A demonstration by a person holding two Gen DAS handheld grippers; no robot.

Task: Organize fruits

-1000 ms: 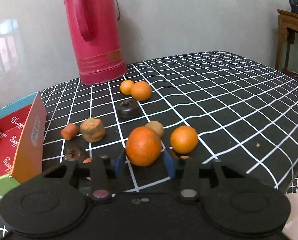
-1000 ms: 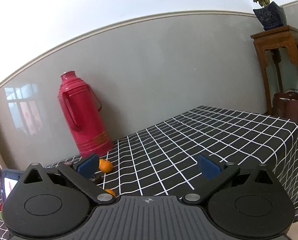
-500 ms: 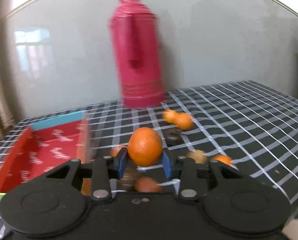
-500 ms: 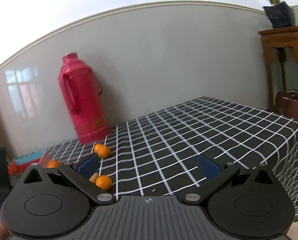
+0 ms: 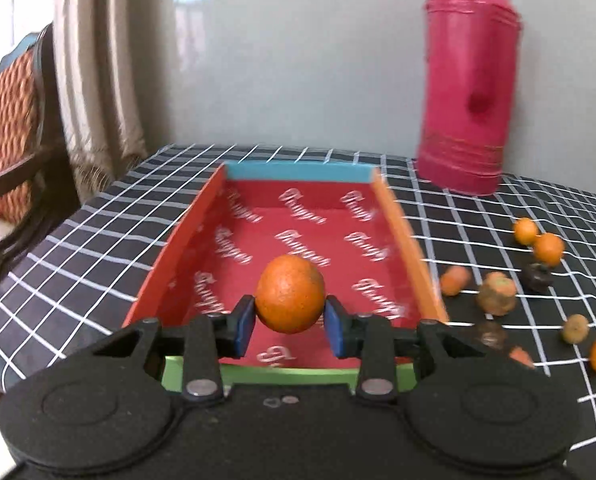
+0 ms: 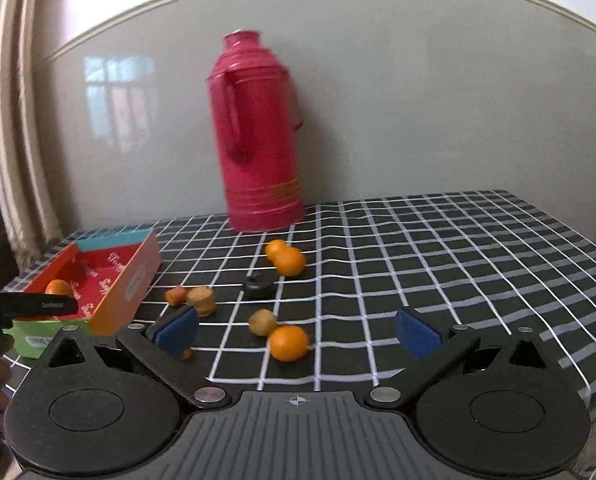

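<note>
The left hand-held gripper [image 5: 289, 325] is clenched on an orange [image 5: 290, 294], its two blue pads pressing the fruit's left and right sides. The orange is round with a dimpled, matte skin, and it hangs over the near half of a box [image 5: 402, 224] without touching the floor of it. The box is a shallow cardboard rectangle, open at the top, red inside with white script printed across it; its far wall is blue, its side walls orange, its near edge green. It sits at the left end of the table [image 5: 98, 248], which is covered by a black cloth with a white grid.

To the right of the box, loose fruit lies scattered on the cloth: two small oranges touching each other far back, a dark wrinkled fruit [image 6: 259, 287] just nearer, two stubby cut pieces, orange and brownish, beside the box's right wall, and a dull yellow-brown ball touching another orange [image 6: 288, 343] at the near side. A tall, glossy pink flask [image 6: 258, 136] with a handle stands at the far edge against the grey wall.

The right hand-held gripper [image 6: 297, 332] is released, pads spread wide apart with nothing between them, above the near fruit.
</note>
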